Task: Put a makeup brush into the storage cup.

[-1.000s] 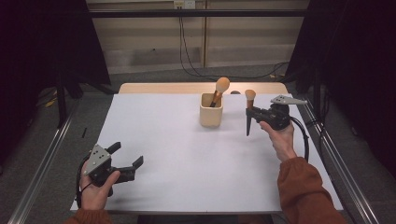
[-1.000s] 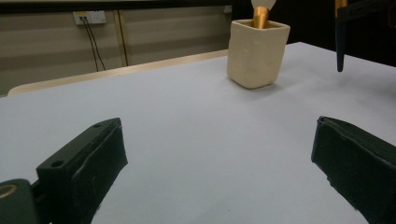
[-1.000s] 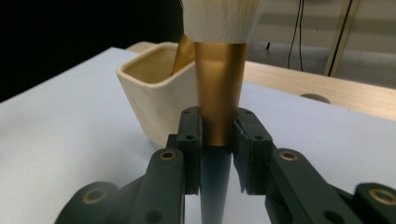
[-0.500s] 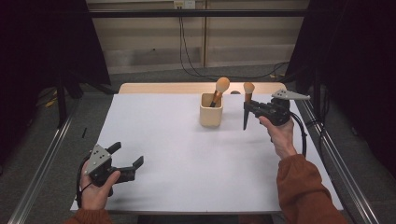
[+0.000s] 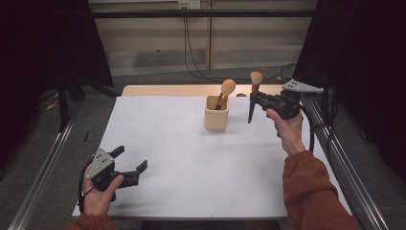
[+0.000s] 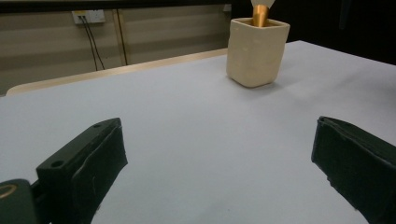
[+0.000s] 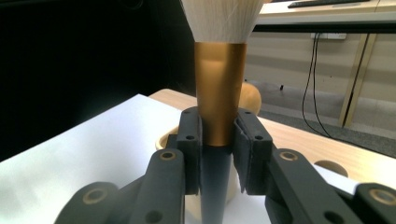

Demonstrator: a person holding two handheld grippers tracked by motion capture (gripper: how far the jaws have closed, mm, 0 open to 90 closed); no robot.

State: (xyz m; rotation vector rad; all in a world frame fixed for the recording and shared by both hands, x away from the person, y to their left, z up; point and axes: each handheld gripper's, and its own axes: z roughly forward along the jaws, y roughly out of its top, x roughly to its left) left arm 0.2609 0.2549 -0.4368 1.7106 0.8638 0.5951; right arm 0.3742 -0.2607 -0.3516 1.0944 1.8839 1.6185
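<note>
Makeup brush with black handle, copper-coloured metal ferrule and pale peach bristle head (image 5: 255, 85) is held upright in the air, bristles up, just right of the cream square ceramic cup (image 5: 216, 112) and above the far right part of the white table top (image 5: 191, 163). The right gripper (image 5: 253, 101) is clamped on it; in the right gripper view both black pads (image 7: 190, 140) are pressed against the brush (image 7: 219, 98) where ferrule meets handle, with the handle tip hanging free below the jaws. A second makeup brush with peach head and dark handle (image 5: 224, 92) is seen leaning inside the cup, head up.

No brand, label or readable writing is seen on brush, cup or grippers.

Compared with the earlier high view frames, the held brush and right gripper are seen higher: the brush head was level with the cup brush head before, and is now slightly above it, against the wooden strip and floor beyond the far table edge. Its place beside the cup is little changed sideways. The cup and its brush are unmoved.

The left gripper (image 5: 130, 168) is held at the near left corner, jaws wide apart with nothing between them; in the left gripper view the cup (image 6: 257, 51) is seen well ahead. Its position is unchanged from before
</note>
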